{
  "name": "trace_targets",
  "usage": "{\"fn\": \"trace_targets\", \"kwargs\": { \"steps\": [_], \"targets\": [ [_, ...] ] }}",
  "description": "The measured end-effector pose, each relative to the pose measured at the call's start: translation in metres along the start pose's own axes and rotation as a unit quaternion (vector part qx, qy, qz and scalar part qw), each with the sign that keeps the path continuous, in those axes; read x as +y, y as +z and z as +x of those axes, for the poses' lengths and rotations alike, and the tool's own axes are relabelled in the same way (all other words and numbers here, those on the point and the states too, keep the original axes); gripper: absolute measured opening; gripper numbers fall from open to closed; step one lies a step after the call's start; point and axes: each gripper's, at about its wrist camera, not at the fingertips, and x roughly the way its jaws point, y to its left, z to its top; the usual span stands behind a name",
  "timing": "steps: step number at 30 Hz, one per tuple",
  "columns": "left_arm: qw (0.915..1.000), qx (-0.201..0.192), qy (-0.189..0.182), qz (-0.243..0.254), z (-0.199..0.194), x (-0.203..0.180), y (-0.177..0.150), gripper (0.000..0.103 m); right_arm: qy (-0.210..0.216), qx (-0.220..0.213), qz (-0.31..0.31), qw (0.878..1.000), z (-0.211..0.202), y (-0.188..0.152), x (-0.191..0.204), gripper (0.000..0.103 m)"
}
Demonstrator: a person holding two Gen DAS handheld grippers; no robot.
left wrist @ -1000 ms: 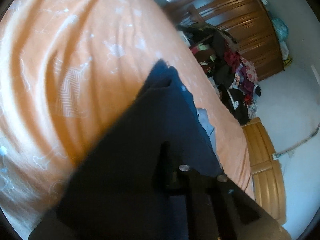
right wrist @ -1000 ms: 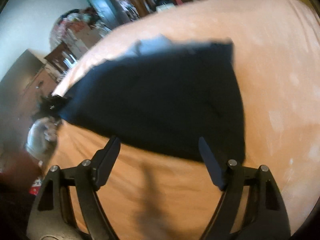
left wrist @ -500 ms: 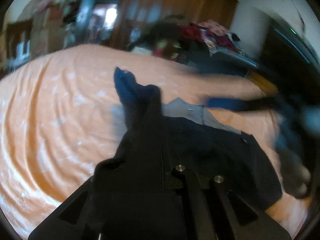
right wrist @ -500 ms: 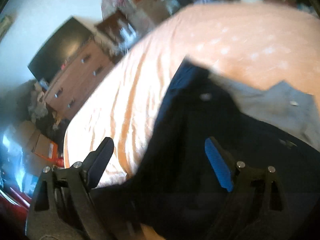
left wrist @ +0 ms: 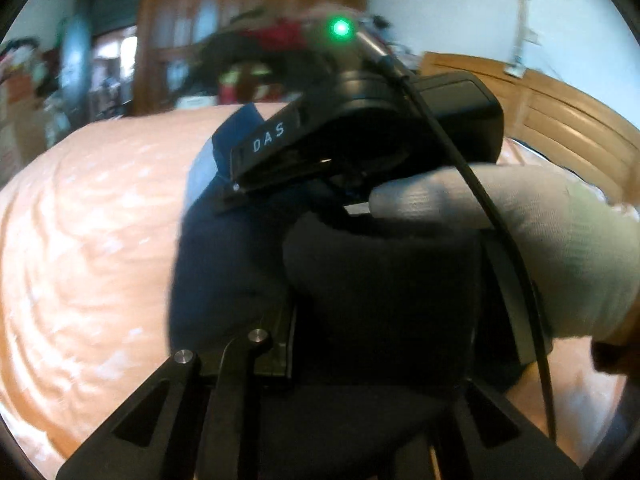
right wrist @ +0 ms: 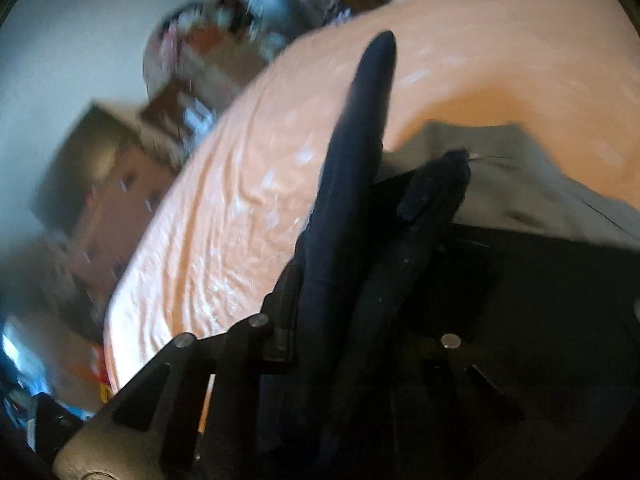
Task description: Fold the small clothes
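Navy cloth now fills both wrist views, where half a second ago the right gripper hung wide apart above the dark garment [right wrist: 352, 168] and the left view looked across open bed. In the left view the right gripper [left wrist: 320, 168] has swung in close, its black body marked DAS with a green light [left wrist: 340, 28] on top, gripped by a hand in a white glove [left wrist: 520, 248].

The garment is dark navy, bunched into thick folds, with a paler grey inner panel [right wrist: 500, 176] showing; most of it lies on the orange bedsheet [right wrist: 260, 184], while one ridge stands up from the right gripper's fingers.

That ridge runs between the right gripper's nearly closed fingers, clamped there. The left gripper [left wrist: 360, 320] is wrapped in a lump of the same cloth bulging over its fingers; its fingers are hidden, so I cannot tell its grip.
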Motion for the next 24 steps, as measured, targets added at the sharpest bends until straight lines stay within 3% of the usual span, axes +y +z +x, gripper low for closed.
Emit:
{"fn": "trace_targets", "kwargs": {
  "steps": [5, 10, 15, 19, 24],
  "targets": [
    [0.9955, 0.026, -0.086, 0.029, 0.029, -0.061, 0.015, 0.011, 0.006, -0.053, 0.071, 0.996, -0.076, -0.028, -0.075, 0.013],
    [0.9854, 0.077, -0.142, 0.052, 0.079, -0.119, 0.027, 0.015, 0.003, -0.049, 0.129, 0.99, -0.106, -0.038, -0.144, 0.013],
    [0.9772, 0.135, -0.146, 0.073, 0.122, -0.167, 0.018, 0.024, 0.007, -0.023, 0.169, 0.985, -0.105, -0.057, -0.198, 0.013],
    [0.9734, 0.163, -0.13, 0.095, 0.137, -0.183, 0.001, 0.034, 0.023, -0.009, 0.174, 0.984, -0.095, -0.06, -0.211, 0.013],
    [0.9691, 0.168, -0.152, 0.097, 0.101, -0.191, 0.0, 0.038, 0.048, 0.004, 0.2, 0.979, -0.115, -0.075, -0.212, 0.026]
  ]
}}
